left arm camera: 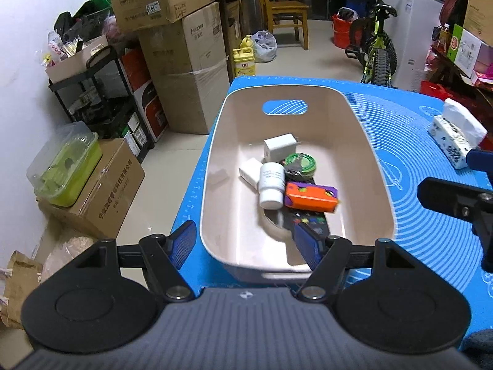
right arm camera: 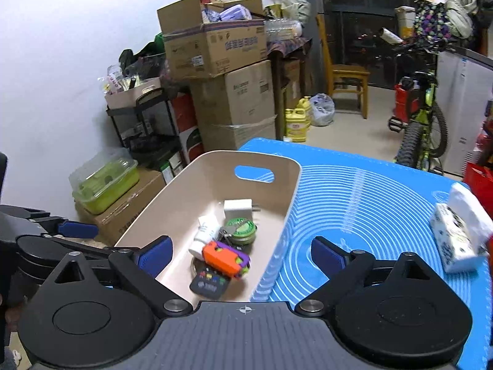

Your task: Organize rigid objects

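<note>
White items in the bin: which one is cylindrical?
The white bottle, lying beside the orange-and-purple toy. The charger cube and the flat white adapter are both boxy.

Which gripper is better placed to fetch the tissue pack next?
Right. The tissue pack lies on the mat just right of the open right gripper; the left gripper hangs over the bin's near end.

Both views are evenly lit by indoor light. Straight lines are bent towards the black-vignetted corners. Slight motion blur is seen on the white patterned tissue pack point(right arm camera: 459, 237) at right.
</note>
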{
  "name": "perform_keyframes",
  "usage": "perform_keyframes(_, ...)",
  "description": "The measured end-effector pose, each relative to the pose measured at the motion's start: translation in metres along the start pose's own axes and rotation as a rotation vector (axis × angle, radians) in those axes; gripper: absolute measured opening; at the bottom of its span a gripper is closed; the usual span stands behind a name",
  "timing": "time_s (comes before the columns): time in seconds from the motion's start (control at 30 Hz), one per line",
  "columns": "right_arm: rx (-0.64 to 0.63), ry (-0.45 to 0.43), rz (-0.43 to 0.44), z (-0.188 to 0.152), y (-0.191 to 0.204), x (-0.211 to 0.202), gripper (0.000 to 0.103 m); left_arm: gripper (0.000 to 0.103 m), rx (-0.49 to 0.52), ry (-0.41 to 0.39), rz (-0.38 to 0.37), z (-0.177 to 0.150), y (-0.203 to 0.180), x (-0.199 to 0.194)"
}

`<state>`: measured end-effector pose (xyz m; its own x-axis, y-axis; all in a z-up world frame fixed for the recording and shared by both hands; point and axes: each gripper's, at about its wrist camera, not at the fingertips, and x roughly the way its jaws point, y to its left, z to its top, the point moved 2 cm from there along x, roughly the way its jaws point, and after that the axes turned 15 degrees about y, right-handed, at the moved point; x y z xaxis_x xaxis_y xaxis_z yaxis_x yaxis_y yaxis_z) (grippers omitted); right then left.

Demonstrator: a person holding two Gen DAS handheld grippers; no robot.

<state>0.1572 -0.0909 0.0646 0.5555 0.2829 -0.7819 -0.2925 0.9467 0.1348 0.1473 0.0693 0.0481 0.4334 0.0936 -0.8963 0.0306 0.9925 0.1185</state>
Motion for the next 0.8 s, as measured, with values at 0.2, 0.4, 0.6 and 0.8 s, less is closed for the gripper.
perform_keyframes(0.2, 0.016, -0.019, -0.03, -0.027, 0.005, -0.033, 0.096, 0.071, 0.024, -0.018, 0.01, -0.027, -0.012, -0.025)
perform_keyframes(0.4, 0.039, -0.033, -0.067, -0.061, 0.005, -0.063, 0.096, 0.071, 0.024, -0.047, 0.007, -0.058, -0.022, -0.047)
perform_keyframes(0.6, 0.066, -0.049, -0.103, -0.104, 0.0, -0.09, 0.096, 0.071, 0.037, -0.07, -0.007, -0.086, -0.034, -0.062)
perform_keyframes(0.8, 0.092, -0.06, -0.136, -0.14, -0.004, -0.107, 0.096, 0.071, 0.054, -0.097, -0.016, -0.109, -0.049, -0.073)
